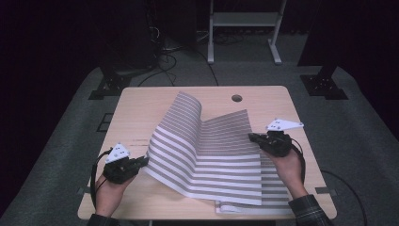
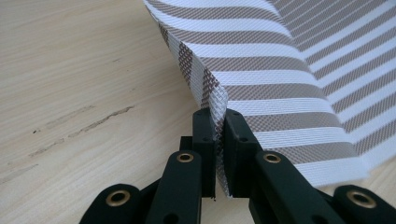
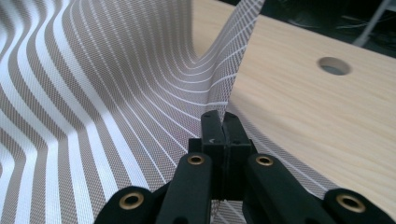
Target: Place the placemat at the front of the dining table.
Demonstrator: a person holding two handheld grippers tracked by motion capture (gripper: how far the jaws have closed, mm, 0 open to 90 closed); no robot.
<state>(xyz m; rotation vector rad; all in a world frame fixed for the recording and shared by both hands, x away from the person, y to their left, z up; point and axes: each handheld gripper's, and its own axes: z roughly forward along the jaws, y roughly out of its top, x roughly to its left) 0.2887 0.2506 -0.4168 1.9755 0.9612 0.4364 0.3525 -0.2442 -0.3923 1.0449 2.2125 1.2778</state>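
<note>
A brown-and-white striped mesh cloth (image 1: 207,150) lies across the middle of the wooden table (image 1: 136,108), its upper layer lifted and bowed into a trough. My left gripper (image 1: 140,162) is shut on the cloth's left edge (image 2: 219,105), the fabric pinched between its jaws. At the right side, my right gripper (image 1: 254,138) is shut on the cloth's right edge (image 3: 224,100), holding it raised off the table. A folded lower layer (image 1: 254,207) rests flat near the front edge.
A round cable hole (image 1: 236,98) sits near the table's far edge; it also appears as the hole (image 3: 334,66) in the right gripper view. Beyond the table stand a white frame (image 1: 242,23) and dark stands with cables on grey carpet.
</note>
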